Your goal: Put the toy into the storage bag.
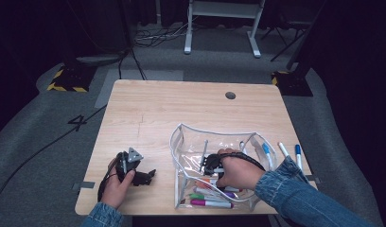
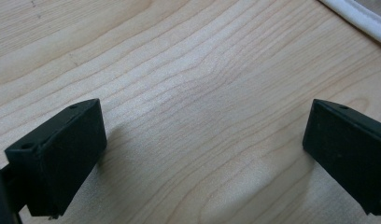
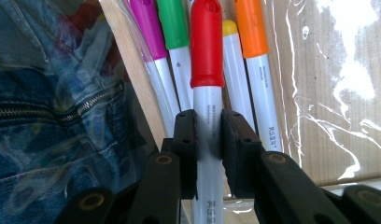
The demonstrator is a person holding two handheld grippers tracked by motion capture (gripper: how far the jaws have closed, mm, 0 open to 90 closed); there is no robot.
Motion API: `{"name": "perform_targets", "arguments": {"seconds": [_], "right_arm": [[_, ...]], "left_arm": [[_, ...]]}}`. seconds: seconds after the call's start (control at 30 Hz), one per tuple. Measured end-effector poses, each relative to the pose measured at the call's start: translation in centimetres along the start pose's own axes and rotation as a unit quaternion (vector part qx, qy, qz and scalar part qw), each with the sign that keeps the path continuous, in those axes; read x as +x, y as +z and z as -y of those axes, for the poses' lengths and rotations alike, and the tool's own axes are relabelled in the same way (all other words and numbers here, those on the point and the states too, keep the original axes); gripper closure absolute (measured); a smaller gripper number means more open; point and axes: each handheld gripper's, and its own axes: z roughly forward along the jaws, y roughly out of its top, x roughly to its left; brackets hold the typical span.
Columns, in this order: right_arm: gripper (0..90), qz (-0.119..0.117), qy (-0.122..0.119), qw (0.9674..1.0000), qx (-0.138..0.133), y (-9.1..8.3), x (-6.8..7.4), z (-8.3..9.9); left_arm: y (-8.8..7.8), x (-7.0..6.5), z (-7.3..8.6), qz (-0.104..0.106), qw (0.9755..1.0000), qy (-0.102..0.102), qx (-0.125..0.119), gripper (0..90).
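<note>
Inside the clear pouch, your right tool pinches the red-capped marker. Your left tool rests spread wide on the worktop.

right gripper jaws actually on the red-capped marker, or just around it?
Touching. The right gripper view shows both pads of the right gripper pressed against the white barrel of the red-capped marker, with no gap on either side.

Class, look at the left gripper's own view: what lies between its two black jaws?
Nothing but bare wooden table. In the left gripper view, the left gripper has its jaws wide apart, with plain wood grain between them.
</note>
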Motion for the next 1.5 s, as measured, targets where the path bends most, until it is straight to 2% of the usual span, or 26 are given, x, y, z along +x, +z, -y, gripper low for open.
{"name": "perform_targets", "arguments": {"seconds": [0.13, 0.2, 0.27, 0.37, 0.4, 0.47, 0.5, 0.57, 0.63, 0.67, 0.7, 0.73, 0.83, 0.87, 0.9, 0.93, 1.0, 1.03, 1.13, 1.2, 1.23, 1.37, 1.5], "right_arm": [[76.7, 0.003, -0.002, 1.0000, -0.001, 0.0, 0.0, -0.1], [73.2, 0.006, 0.002, 1.0000, -0.008, 0.0, -0.1, 0.0], [60.8, 0.016, 0.001, 0.9993, -0.034, -0.1, -0.1, 0.2], [56.4, 0.052, -0.006, 0.9964, -0.067, -0.9, 0.1, 0.4], [55.2, 0.057, -0.004, 0.9949, -0.083, -1.5, 0.3, 0.4], [53.3, 0.070, -0.006, 0.9898, -0.124, -3.0, 0.6, 0.7], [52.8, 0.083, -0.006, 0.9852, -0.150, -4.2, 0.7, 1.1], [52.2, 0.094, 0.006, 0.9777, -0.188, -5.8, 0.9, 1.7], [52.8, 0.101, 0.030, 0.9683, -0.226, -7.7, 0.8, 2.9], [53.2, 0.109, 0.043, 0.9619, -0.247, -8.7, 0.6, 3.7], [54.6, 0.114, 0.051, 0.9579, -0.259, -9.3, 0.5, 4.3], [55.3, 0.125, 0.057, 0.9521, -0.274, -10.1, 0.3, 5.0], [59.0, 0.153, 0.090, 0.9321, -0.316, -12.2, -0.5, 7.9], [59.2, 0.160, 0.098, 0.9279, -0.322, -12.6, -0.7, 8.6], [60.3, 0.167, 0.110, 0.9217, -0.332, -13.0, -1.0, 9.5], [62.0, 0.176, 0.131, 0.9130, -0.344, -13.5, -1.5, 10.8], [63.2, 0.193, 0.159, 0.9005, -0.356, -14.0, -2.3, 12.6], [63.6, 0.201, 0.181, 0.8920, -0.362, -14.2, -3.0, 14.0], [65.0, 0.218, 0.225, 0.8753, -0.368, -14.1, -4.5, 16.7], [65.0, 0.226, 0.254, 0.8688, -0.360, -13.4, -5.5, 18.4], [64.7, 0.229, 0.266, 0.8677, -0.352, -13.0, -6.1, 19.2], [63.9, 0.216, 0.317, 0.8667, -0.318, -9.8, -8.6, 21.5], [63.4, 0.193, 0.360, 0.8670, -0.285, -5.7, -11.1, 23.3]], "left_arm": [[0.0, 0.0, 0.0, 0.000, 1.0000, 0.000, 0.000, 0.0], [0.0, 0.0, 0.0, 0.000, 1.0000, 0.000, 0.000, 0.0], [0.0, 0.0, 0.0, 0.000, 1.0000, 0.000, 0.000, 0.0], [0.0, 0.0, 0.0, 0.000, 1.0000, 0.000, -0.001, 0.0], [0.0, 0.0, 0.0, 0.000, 1.0000, 0.000, 0.000, 0.0], [0.0, 0.0, 0.0, 0.000, 1.0000, 0.000, 0.000, 0.0], [0.0, 0.0, 0.0, 0.000, 1.0000, 0.000, 0.000, 0.0], [0.0, 0.0, 0.0, 0.000, 1.0000, 0.000, 0.000, 0.0], [0.0, 0.0, 0.0, -0.001, 1.0000, 0.000, -0.002, 0.0], [0.0, 0.0, 0.0, 0.000, 1.0000, 0.000, 0.000, 0.0], [0.0, 0.0, 0.0, -0.001, 1.0000, 0.000, -0.001, 0.0], [0.0, 0.0, 0.0, 0.000, 1.0000, 0.000, 0.000, 0.0], [0.0, 0.0, 0.0, -0.001, 1.0000, 0.000, -0.001, 0.0], [0.0, 0.0, 0.0, -0.001, 1.0000, 0.000, -0.001, 0.0], [0.0, 0.0, 0.0, 0.000, 1.0000, 0.000, 0.000, 0.0], [0.0, 0.0, 0.0, 0.000, 1.0000, 0.000, 0.000, 0.0], [0.0, 0.0, 0.0, -0.001, 1.0000, 0.000, -0.002, 0.0], [0.0, 0.0, 0.0, -0.002, 1.0000, -0.001, -0.003, 0.0], [0.0, 0.0, 0.0, -0.003, 1.0000, -0.001, -0.003, 0.0], [0.0, 0.0, 0.0, -0.001, 1.0000, 0.000, -0.001, 0.0], [0.0, 0.0, 0.0, -0.001, 1.0000, 0.000, -0.001, 0.0], [0.0, 0.0, 0.0, -0.001, 1.0000, 0.000, 0.000, 0.0], [0.0, 0.0, 0.0, 0.000, 1.0000, 0.000, 0.000, 0.0]]}}
